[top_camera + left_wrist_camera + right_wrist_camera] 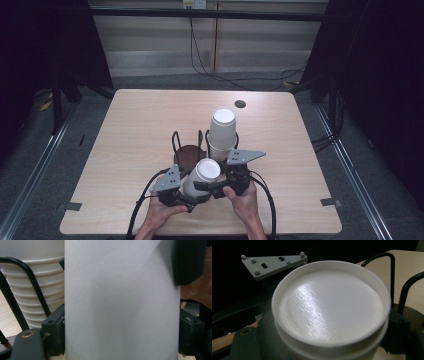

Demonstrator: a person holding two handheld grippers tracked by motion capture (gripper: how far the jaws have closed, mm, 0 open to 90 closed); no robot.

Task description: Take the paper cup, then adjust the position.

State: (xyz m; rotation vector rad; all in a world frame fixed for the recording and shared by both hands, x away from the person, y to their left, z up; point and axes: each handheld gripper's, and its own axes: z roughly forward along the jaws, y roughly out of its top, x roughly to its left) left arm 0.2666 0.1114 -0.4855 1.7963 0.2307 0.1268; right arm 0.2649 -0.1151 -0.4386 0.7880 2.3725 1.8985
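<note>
Two claws on one white paper cup [202, 176], held bottom-up and tilted just in front of the wire cup rack [192, 150]; my left claw [186, 196] is clamped on its side wall, jaws pressed on both flanks in the left gripper view; my right claw [212, 187] sits at the closed end, jaws hugging the cup, though I can't tell how hard; tall stack of cups [221, 134] fills the rack's right slot, the left slot's brown base is bare; my read: mid-transfer, either peeling nested cups apart or loading the free slot; next move needs one claw to let go, the other to keep the cup uncrushed.
</note>
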